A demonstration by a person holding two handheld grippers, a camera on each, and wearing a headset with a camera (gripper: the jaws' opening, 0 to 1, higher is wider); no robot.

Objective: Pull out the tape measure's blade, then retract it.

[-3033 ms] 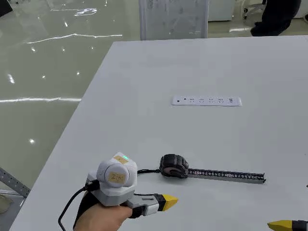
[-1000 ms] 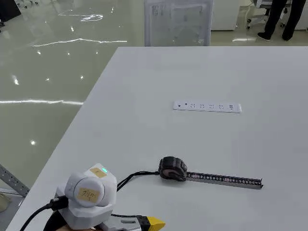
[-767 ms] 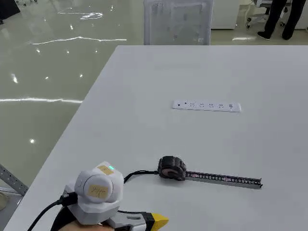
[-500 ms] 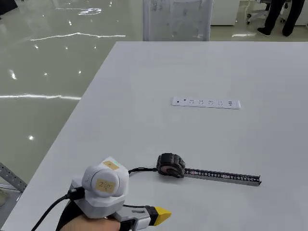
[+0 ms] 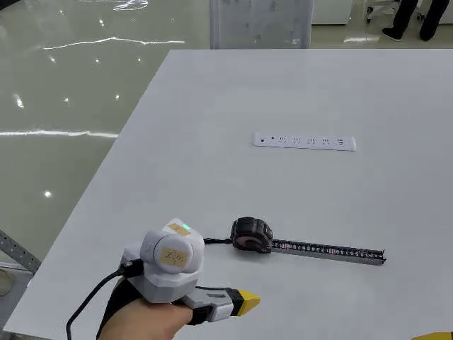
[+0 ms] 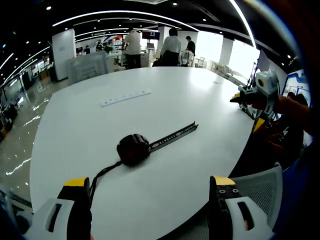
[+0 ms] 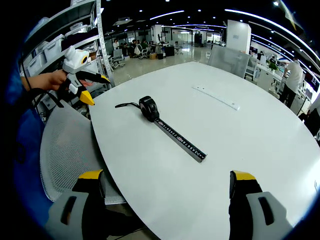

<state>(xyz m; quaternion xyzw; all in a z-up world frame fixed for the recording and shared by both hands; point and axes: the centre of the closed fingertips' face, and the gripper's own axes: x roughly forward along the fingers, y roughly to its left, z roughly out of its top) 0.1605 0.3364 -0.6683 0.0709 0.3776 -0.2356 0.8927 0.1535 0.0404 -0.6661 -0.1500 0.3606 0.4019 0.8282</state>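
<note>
A black tape measure (image 5: 251, 234) lies on the white table (image 5: 297, 92), its blade (image 5: 329, 251) drawn out flat to the right and a black wrist cord trailing left. My left gripper (image 5: 248, 302) hovers near the table's front edge, left of and nearer than the case. In the left gripper view its jaws stand wide open (image 6: 150, 182) with the tape measure (image 6: 134, 148) ahead between them. A yellow tip of the right gripper (image 5: 435, 336) shows at the bottom right. In the right gripper view its jaws are open (image 7: 166, 176), apart from the tape measure (image 7: 148, 107) and blade (image 7: 180, 137).
A white power strip (image 5: 304, 142) lies further back on the table. A grey mesh chair back (image 7: 65, 145) sits by the table's near edge. Glossy floor lies off the table's left edge, and people stand in the background.
The head camera has shifted. My left gripper has come up a little toward the case, and the right gripper's tip is back at the bottom edge. Tape measure and blade have not moved.
</note>
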